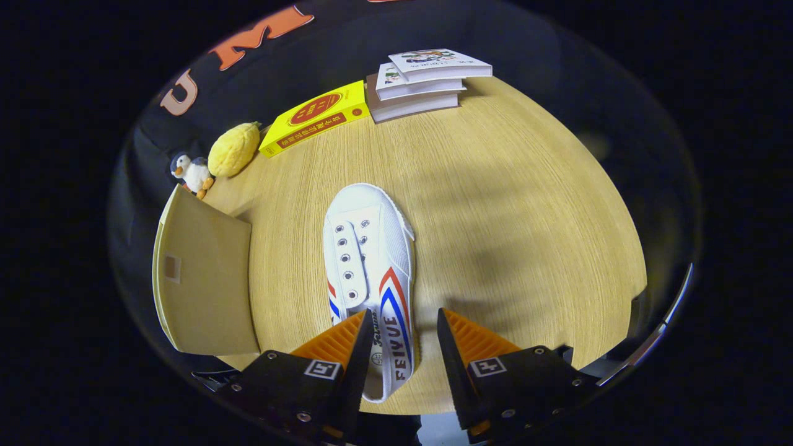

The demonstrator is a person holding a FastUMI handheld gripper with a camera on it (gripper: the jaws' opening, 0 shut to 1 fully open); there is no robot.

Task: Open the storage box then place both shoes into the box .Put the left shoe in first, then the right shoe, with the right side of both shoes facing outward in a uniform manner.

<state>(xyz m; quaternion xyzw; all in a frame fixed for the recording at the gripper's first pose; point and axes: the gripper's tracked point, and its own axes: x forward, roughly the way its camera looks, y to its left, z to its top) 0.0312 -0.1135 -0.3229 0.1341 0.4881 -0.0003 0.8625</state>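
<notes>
A white canvas shoe (370,248) with red and blue side stripes lies on the wooden table (508,204), its toe pointing away from me. My gripper (404,313) is open over the shoe's heel end. The striped side wall of the shoe stands between the fingers. One finger sits over the shoe's opening, and a strip of bare table shows between the shoe and the other finger. To the left of the shoe stands the tan storage box (201,279), of which I see a flat cardboard-coloured panel. Its inside is hidden.
Beyond the shoe lie a yellow book (313,118) and a stack of books (421,83). A yellow plush fruit (233,150) and a small penguin toy (192,173) sit behind the box. The table's front edge and a metal rail (666,322) are at the right.
</notes>
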